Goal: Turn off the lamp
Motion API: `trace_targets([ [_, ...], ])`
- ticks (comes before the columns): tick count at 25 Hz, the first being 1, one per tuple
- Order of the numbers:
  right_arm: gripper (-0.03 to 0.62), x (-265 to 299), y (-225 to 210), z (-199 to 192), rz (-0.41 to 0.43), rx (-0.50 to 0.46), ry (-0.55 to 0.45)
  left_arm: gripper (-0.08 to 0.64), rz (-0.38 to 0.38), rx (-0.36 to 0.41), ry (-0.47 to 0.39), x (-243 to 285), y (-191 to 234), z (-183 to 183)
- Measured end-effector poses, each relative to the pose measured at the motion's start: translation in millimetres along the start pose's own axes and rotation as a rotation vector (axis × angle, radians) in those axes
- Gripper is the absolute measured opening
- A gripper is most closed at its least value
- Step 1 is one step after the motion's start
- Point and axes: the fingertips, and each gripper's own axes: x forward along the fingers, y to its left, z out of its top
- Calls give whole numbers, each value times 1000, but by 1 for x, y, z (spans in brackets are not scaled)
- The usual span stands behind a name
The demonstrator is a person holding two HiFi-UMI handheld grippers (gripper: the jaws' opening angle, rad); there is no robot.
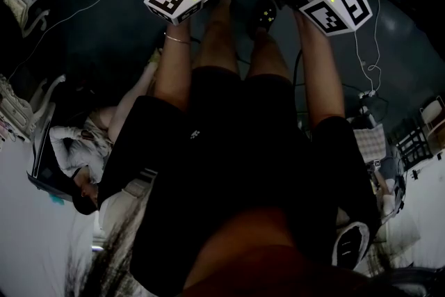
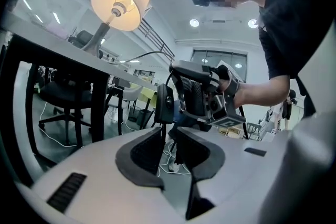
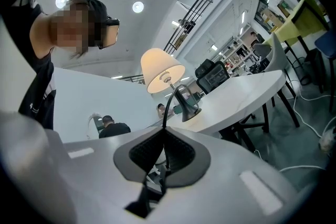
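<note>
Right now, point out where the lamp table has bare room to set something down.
Bare: the white table from the lamp base rightward to its rounded end, in front of the black equipment. Crowded: near the lamp, where its cord drops into the shut right gripper, with the open left gripper facing the inline switch.

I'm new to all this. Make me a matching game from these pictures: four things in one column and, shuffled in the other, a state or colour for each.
Things:
1. lamp
2. left gripper
3. right gripper
4. table

States:
A. jaws closed on the black cord
B. white top
C. lit
D. jaws apart

Pairs: 1-C, 2-D, 3-A, 4-B
</note>
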Motion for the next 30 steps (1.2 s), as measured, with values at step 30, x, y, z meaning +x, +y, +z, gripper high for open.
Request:
trace_targets([
  [30,17,-16,-15,3,-62,-27,-10,15,-46,111,-57,6,-22,44],
])
